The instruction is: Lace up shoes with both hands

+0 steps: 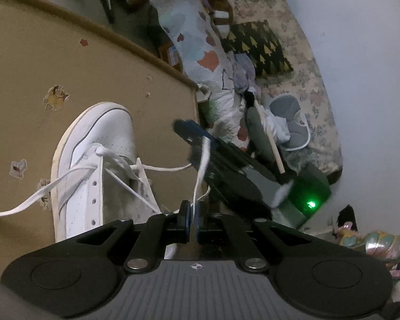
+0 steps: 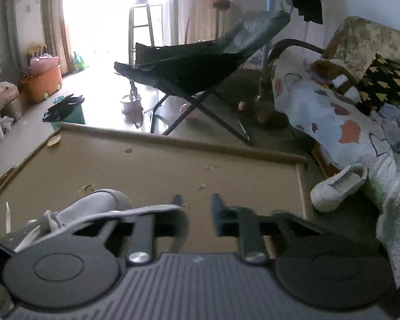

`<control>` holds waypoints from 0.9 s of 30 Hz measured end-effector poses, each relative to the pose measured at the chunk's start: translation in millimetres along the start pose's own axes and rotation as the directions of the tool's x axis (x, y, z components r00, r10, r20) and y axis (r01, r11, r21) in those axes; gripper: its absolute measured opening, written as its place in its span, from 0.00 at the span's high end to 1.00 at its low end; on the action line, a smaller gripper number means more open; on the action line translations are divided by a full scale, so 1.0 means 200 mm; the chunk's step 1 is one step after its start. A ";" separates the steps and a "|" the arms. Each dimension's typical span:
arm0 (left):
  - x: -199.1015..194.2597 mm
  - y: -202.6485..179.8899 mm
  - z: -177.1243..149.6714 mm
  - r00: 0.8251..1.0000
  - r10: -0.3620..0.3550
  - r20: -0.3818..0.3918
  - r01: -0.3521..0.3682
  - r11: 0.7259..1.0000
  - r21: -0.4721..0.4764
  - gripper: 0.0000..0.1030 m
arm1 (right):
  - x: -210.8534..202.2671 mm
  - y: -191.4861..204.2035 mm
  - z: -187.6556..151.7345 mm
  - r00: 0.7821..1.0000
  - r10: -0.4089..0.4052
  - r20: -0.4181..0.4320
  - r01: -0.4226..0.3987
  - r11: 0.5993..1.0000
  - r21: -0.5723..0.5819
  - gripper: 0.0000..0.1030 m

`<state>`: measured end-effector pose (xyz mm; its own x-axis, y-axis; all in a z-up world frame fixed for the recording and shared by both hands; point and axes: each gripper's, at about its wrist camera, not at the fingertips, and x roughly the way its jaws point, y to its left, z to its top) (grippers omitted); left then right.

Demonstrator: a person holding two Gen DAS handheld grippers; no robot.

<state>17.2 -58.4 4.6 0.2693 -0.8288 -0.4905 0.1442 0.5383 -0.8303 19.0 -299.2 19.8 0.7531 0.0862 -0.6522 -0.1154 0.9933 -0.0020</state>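
Tan tabletop (image 1: 98, 80) with a raised darker rim, surface chipped and peeling in scattered spots. White sneaker (image 1: 93, 165) lying on it, toe toward 12 o'clock in the left wrist view, loose white lace (image 1: 26, 202) trailing onto the bare top at 9 o'clock. On the floor (image 2: 341, 216) past the table's edge at 3 o'clock in the right wrist view, a second white sneaker (image 2: 338, 186)

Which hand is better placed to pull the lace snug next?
Probably left. The left gripper is shut on the white lace beside the shoe; the right gripper stands open, with no lace seen in its own view.
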 end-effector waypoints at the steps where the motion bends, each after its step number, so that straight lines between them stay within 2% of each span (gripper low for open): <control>1: 0.00 0.00 0.00 1.000 0.004 0.005 -0.004 1.000 -0.002 0.94 | -0.01 -0.01 0.00 1.000 -0.014 -0.011 0.014 1.000 -0.001 0.90; 4: -0.01 0.00 -0.01 0.998 0.051 0.026 -0.051 0.999 -0.002 0.93 | -0.07 -0.02 -0.02 0.998 -0.029 -0.049 0.029 1.000 0.003 0.95; 7: -0.05 0.01 -0.02 0.992 0.097 0.080 -0.096 0.995 -0.016 0.84 | -0.11 -0.05 -0.06 0.993 -0.042 -0.109 0.048 0.998 0.045 0.96; 9: -0.10 0.03 -0.03 0.986 0.106 0.128 -0.102 0.994 -0.042 0.66 | -0.14 -0.05 -0.10 0.989 -0.051 -0.138 0.060 0.997 0.057 0.96; 12: -0.18 0.06 -0.05 0.969 0.136 0.207 -0.122 0.989 -0.083 0.59 | -0.15 -0.05 -0.15 0.983 -0.064 -0.175 0.076 0.995 0.064 0.96; 15: -0.26 0.08 -0.06 0.943 0.201 0.266 -0.172 0.977 -0.128 0.58 | -0.14 -0.04 -0.16 0.975 -0.101 -0.199 0.114 0.992 0.053 0.96; 17: -0.30 0.11 -0.07 0.933 0.217 0.289 -0.165 0.967 -0.192 0.58 | -0.13 -0.03 -0.17 0.970 -0.118 -0.214 0.131 0.990 0.046 0.95; 20: -0.34 0.16 -0.11 0.922 0.222 0.317 -0.120 0.943 -0.310 0.58 | -0.11 -0.03 -0.18 0.966 -0.115 -0.231 0.127 0.991 0.038 0.95; 23: -0.37 0.20 -0.14 0.913 0.250 0.321 -0.099 0.902 -0.421 0.58 | -0.10 -0.02 -0.19 0.965 -0.109 -0.240 0.120 0.992 0.032 0.95; 27: -0.33 0.21 -0.15 0.917 0.240 0.317 -0.042 0.851 -0.524 0.57 | -0.10 -0.01 -0.19 0.965 -0.104 -0.242 0.114 0.993 0.028 0.95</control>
<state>-22.4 15.1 -6.2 0.5837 -0.5824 -0.5657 -0.3875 0.4124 -0.8245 -20.6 -305.0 3.9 0.5817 -0.0384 -0.8125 -0.0105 0.9985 -0.0547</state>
